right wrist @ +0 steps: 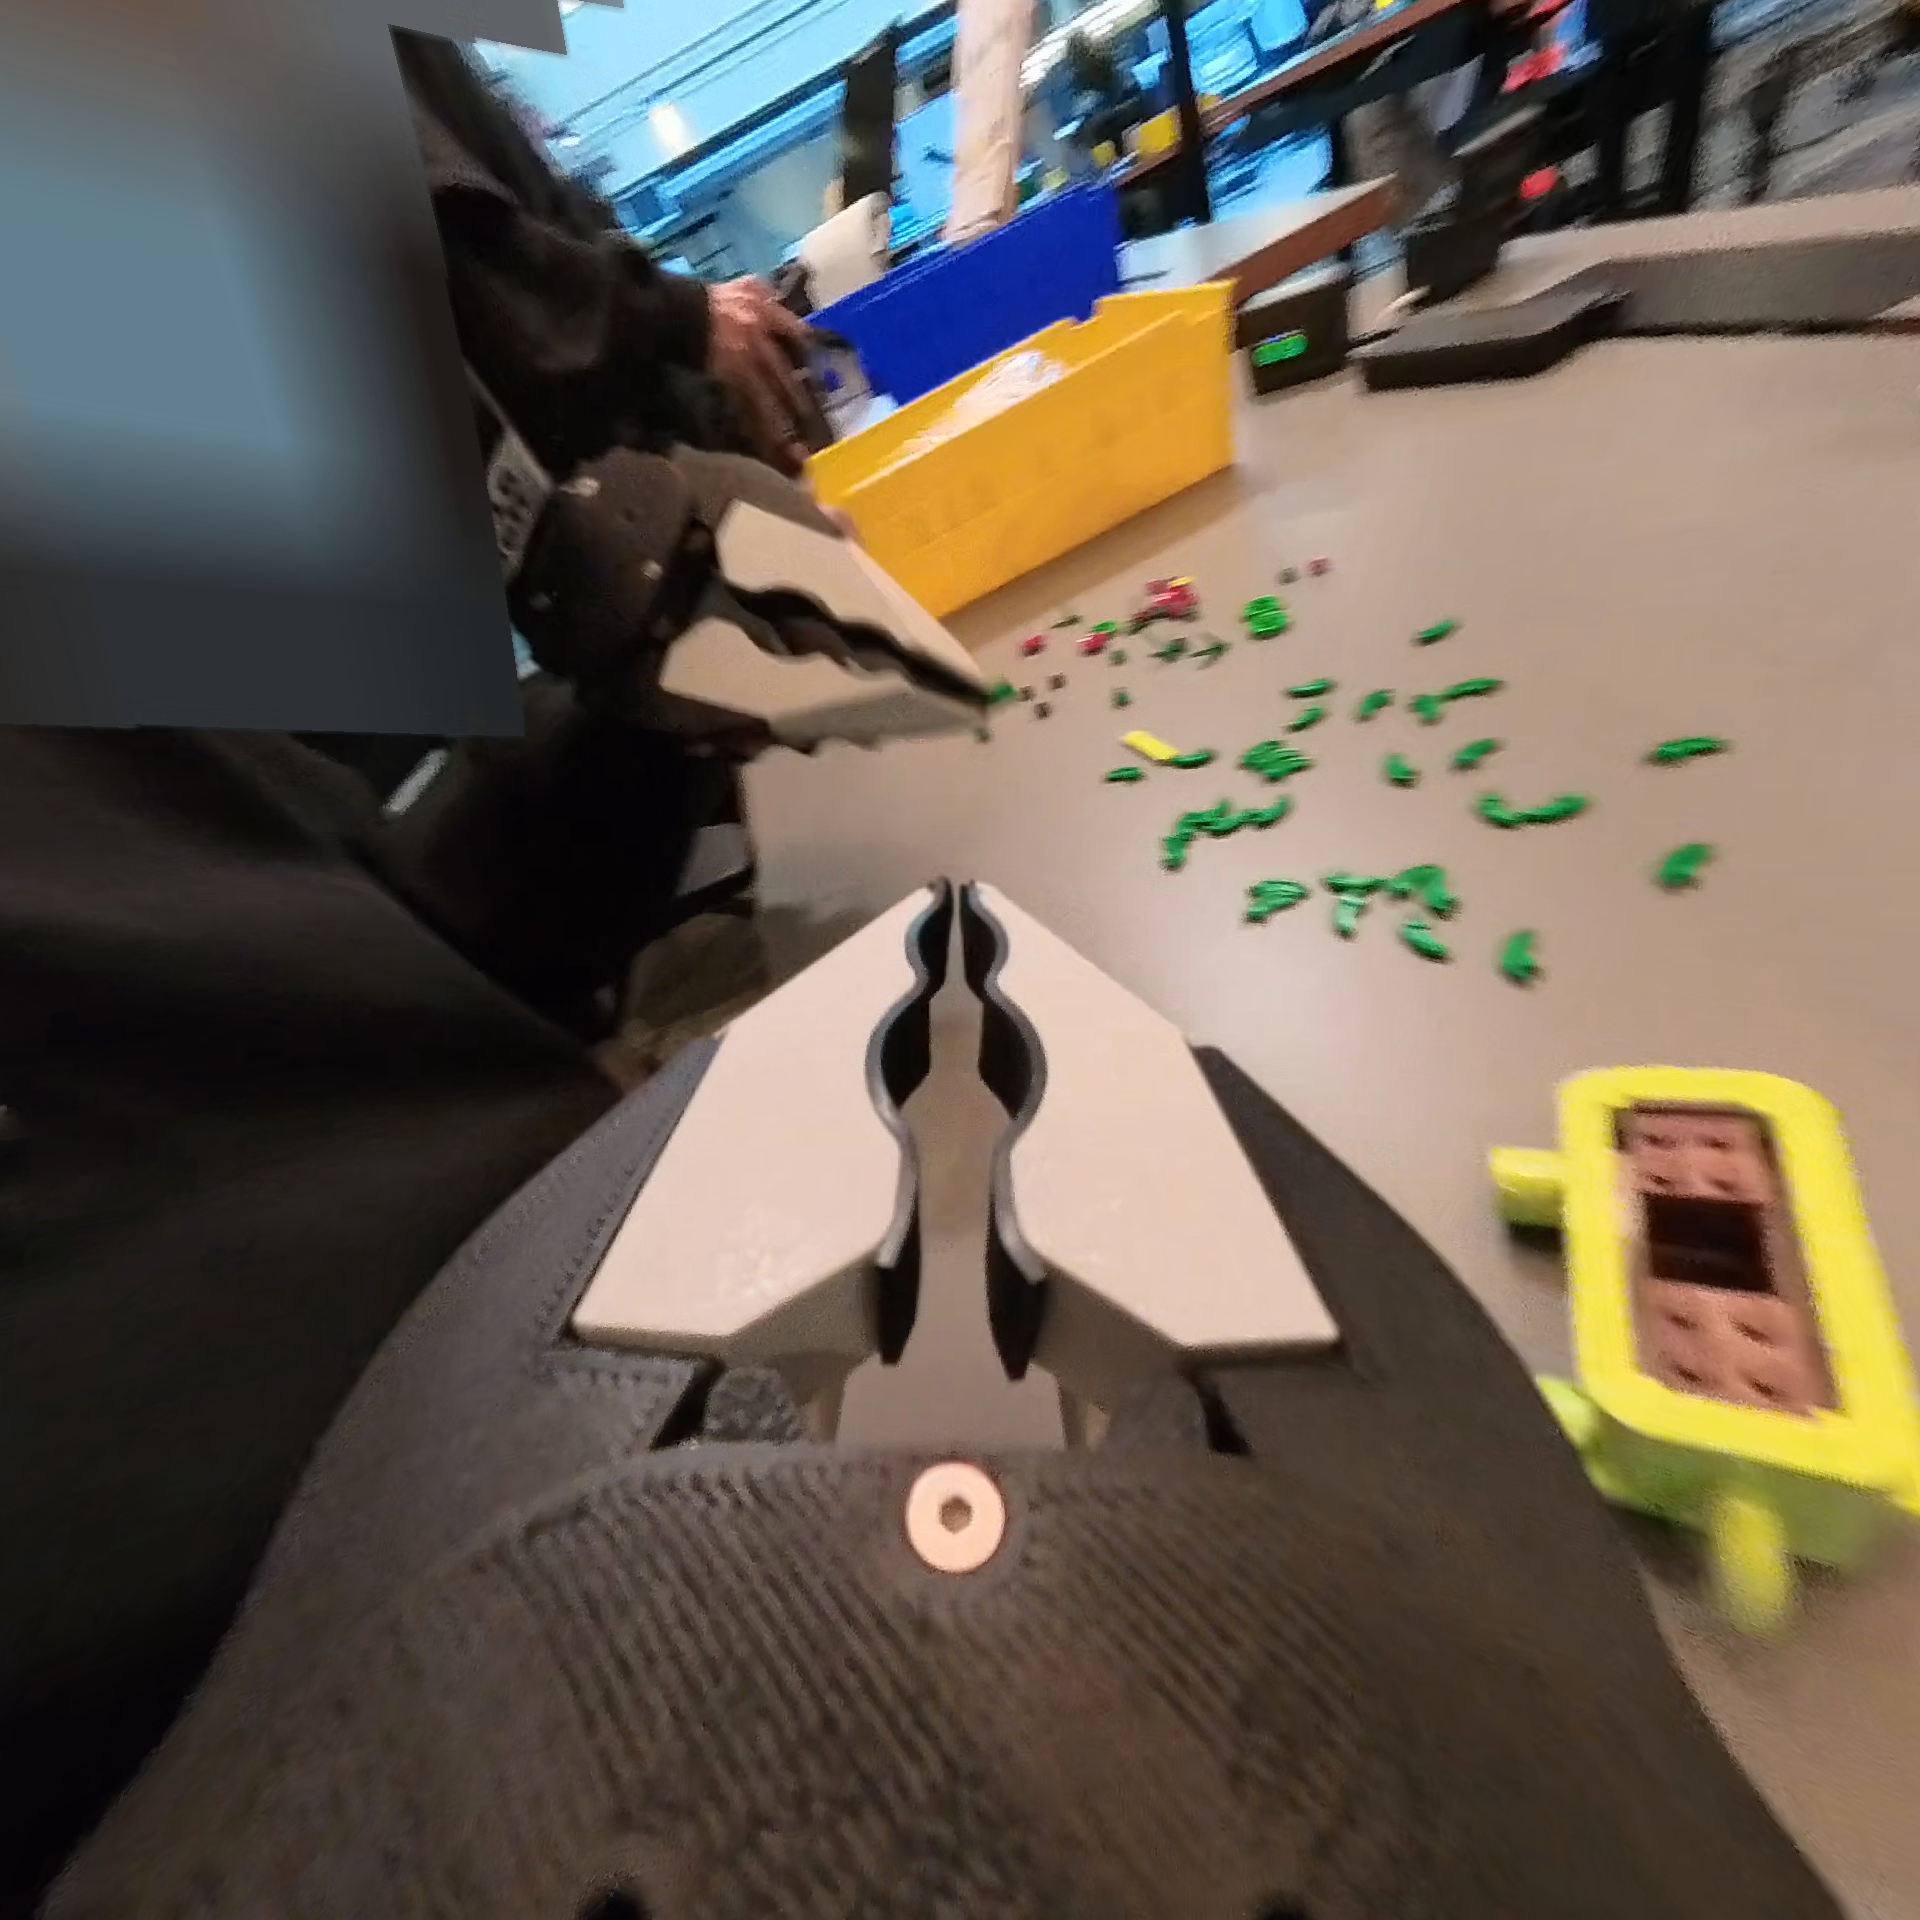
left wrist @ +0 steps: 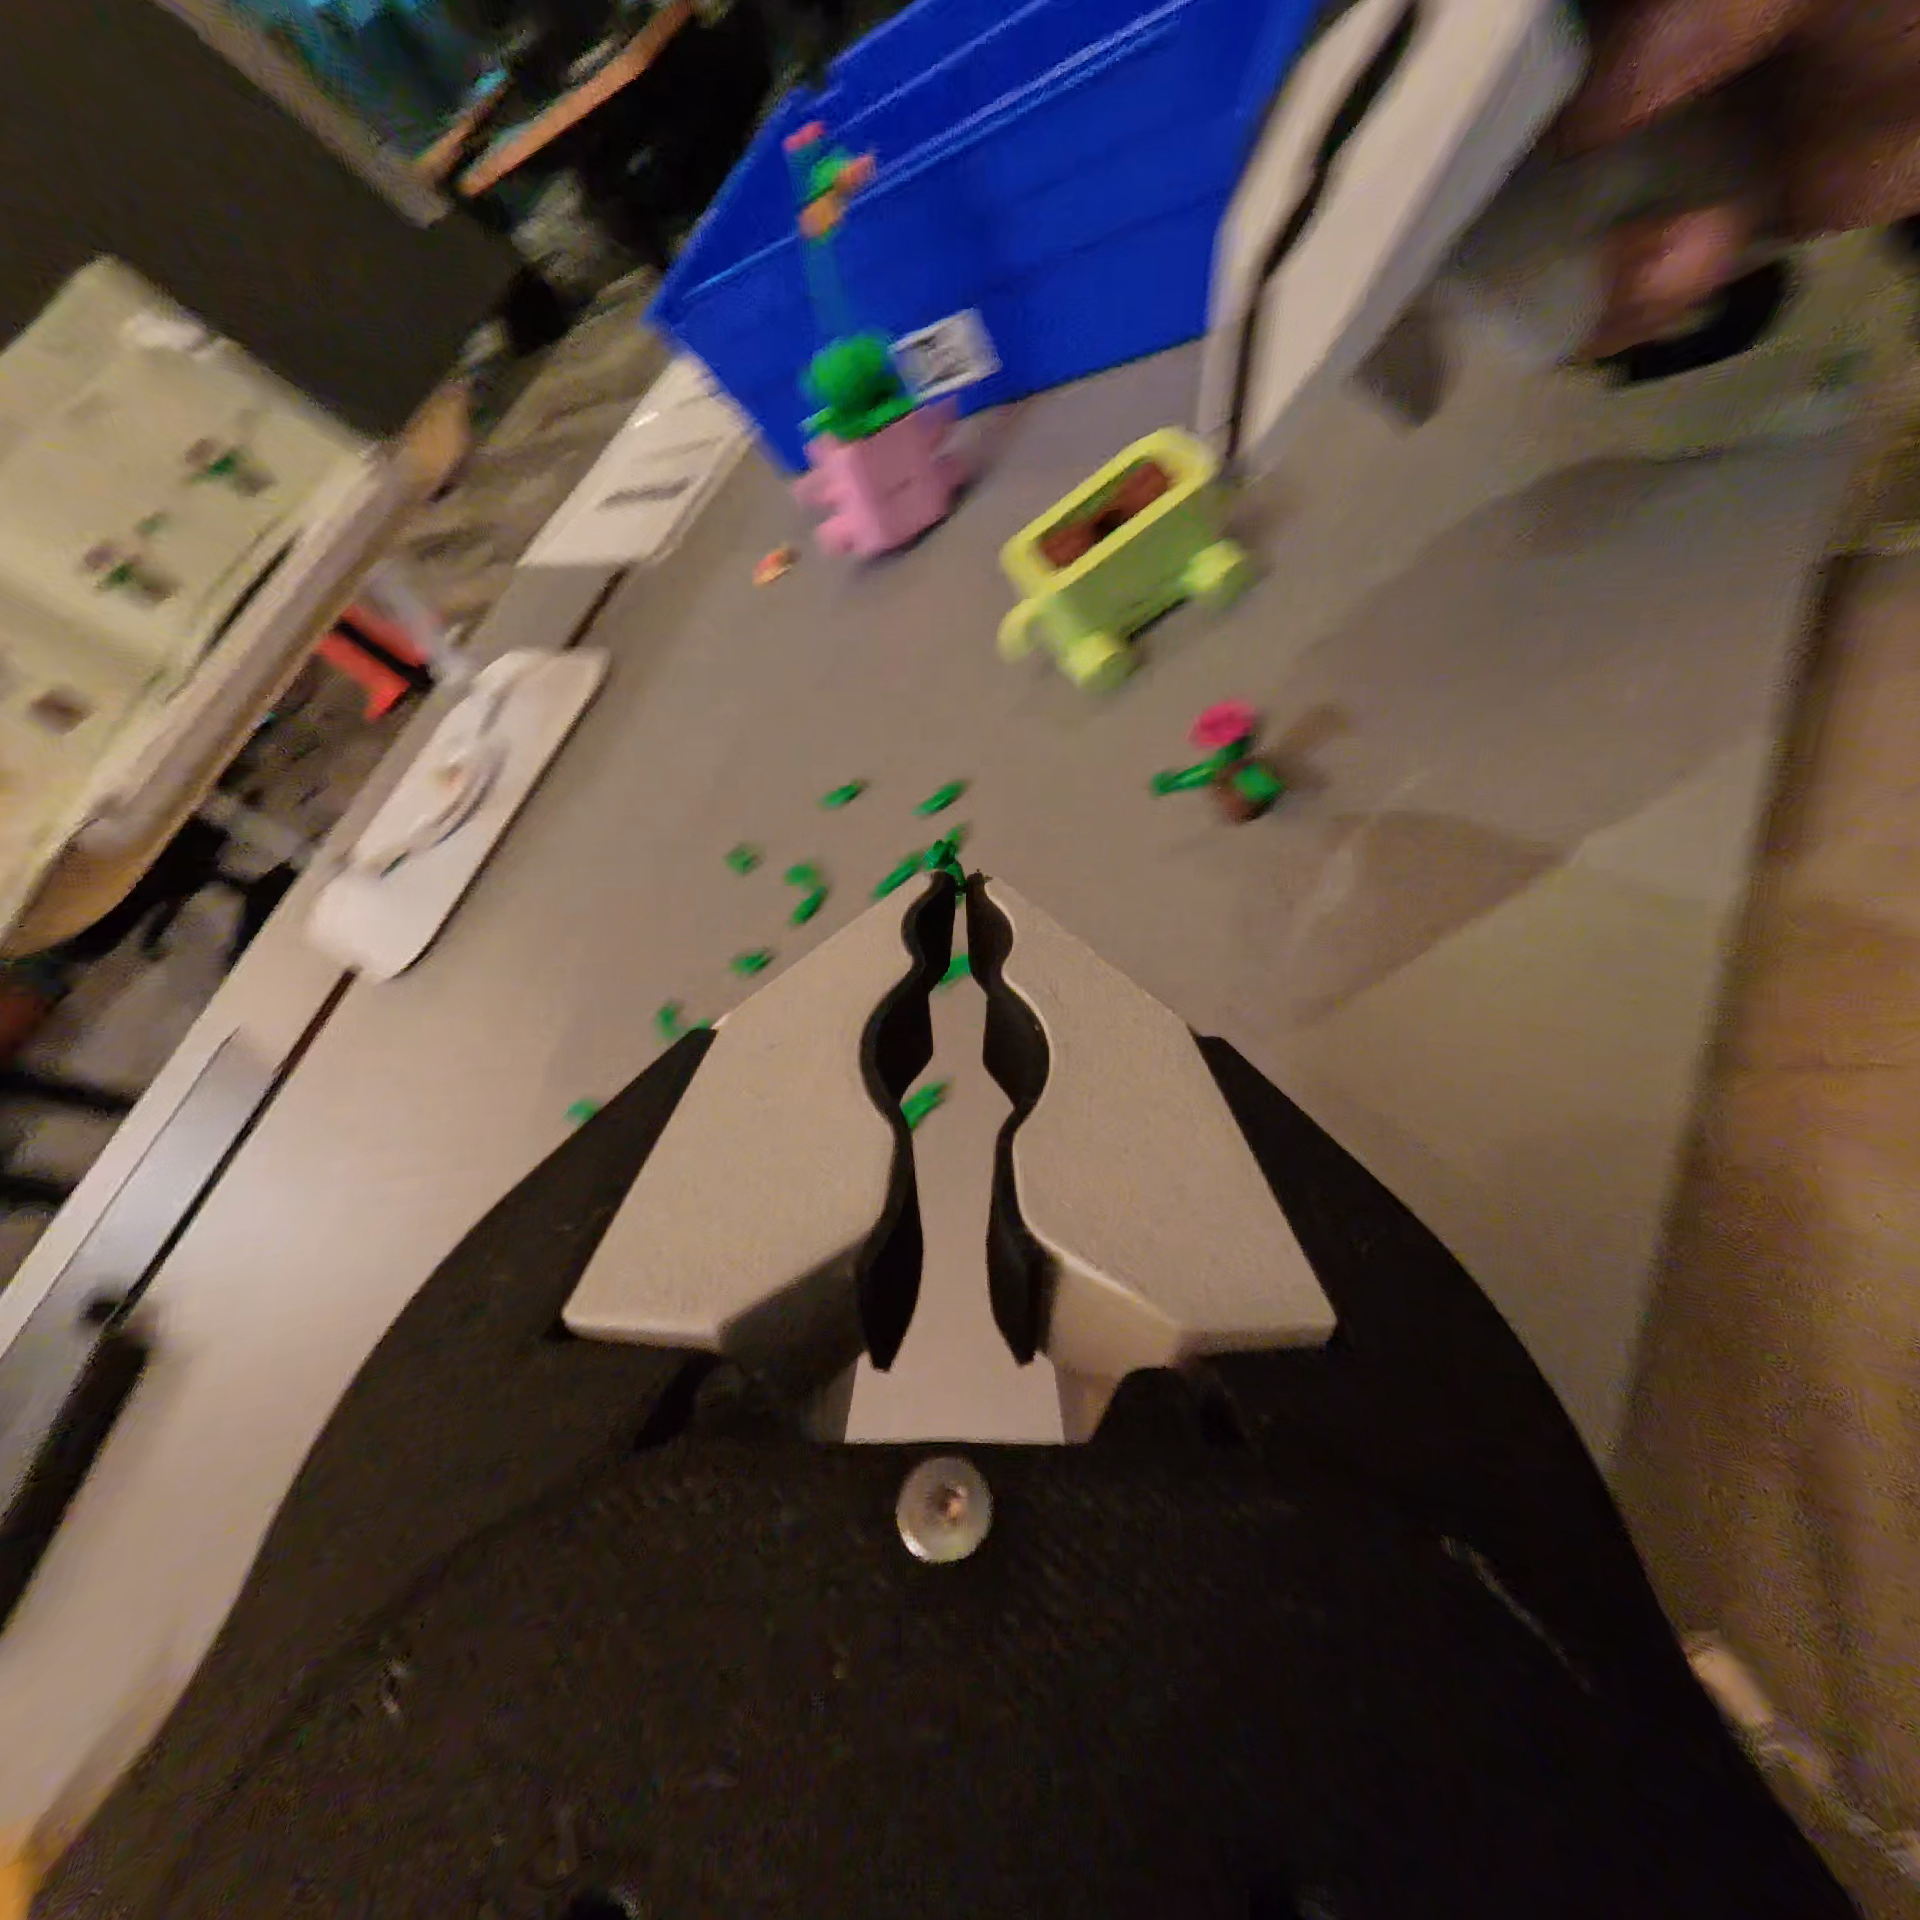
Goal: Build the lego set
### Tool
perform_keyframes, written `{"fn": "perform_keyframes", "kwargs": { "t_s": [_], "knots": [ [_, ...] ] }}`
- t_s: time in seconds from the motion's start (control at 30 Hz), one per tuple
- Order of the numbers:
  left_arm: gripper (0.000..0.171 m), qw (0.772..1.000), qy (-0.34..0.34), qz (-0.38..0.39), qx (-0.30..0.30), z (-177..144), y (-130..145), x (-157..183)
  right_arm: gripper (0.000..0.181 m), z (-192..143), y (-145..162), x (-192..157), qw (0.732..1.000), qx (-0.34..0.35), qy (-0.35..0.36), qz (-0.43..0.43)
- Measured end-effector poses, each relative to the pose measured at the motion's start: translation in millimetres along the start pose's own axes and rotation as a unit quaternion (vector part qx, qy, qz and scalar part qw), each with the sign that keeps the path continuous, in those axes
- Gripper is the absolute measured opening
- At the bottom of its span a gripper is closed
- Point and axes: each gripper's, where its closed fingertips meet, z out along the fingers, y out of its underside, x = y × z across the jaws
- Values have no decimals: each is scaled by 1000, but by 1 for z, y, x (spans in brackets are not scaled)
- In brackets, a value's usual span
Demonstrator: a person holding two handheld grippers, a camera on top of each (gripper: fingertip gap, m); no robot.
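Left wrist view: left gripper pinches a small green piece at its tips, above the scattered green pieces. Right gripper nearly closed, empty. Lime cart ahead-right. Step: piece picked; next, precise placement onto the build.

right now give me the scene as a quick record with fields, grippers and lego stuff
left gripper: shut on a small green lego piece, above the table
right gripper: shut, empty
loose pieces: green lego pieces scattered on the grey table
builds: lime-yellow lego cart, pink lego pot with green plant, small pink lego flower
bins: blue bin, yellow bin
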Motion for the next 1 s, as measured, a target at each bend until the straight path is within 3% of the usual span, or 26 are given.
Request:
{"fn": "perform_keyframes", "kwargs": {
  "t_s": [0.13,0.3,0.43,0.7,1.0],
  "knots": [
    [0,994,97,23,44,13,-32,55,11,2,10,-19,997,-24,-68,-11],
    [0,978,195,-1,79,10,-49,89,23,-10,35,-25,988,-77,-133,6],
    [0,974,215,9,66,13,-47,98,21,-14,40,-35,982,-97,-161,-13],
    [0,969,238,8,66,15,-49,105,10,-12,56,-28,973,-171,-135,-80],
    [0,966,250,20,60,20,-48,110,8,-14,60,-31,960,-210,-174,-65]
  ]
}}
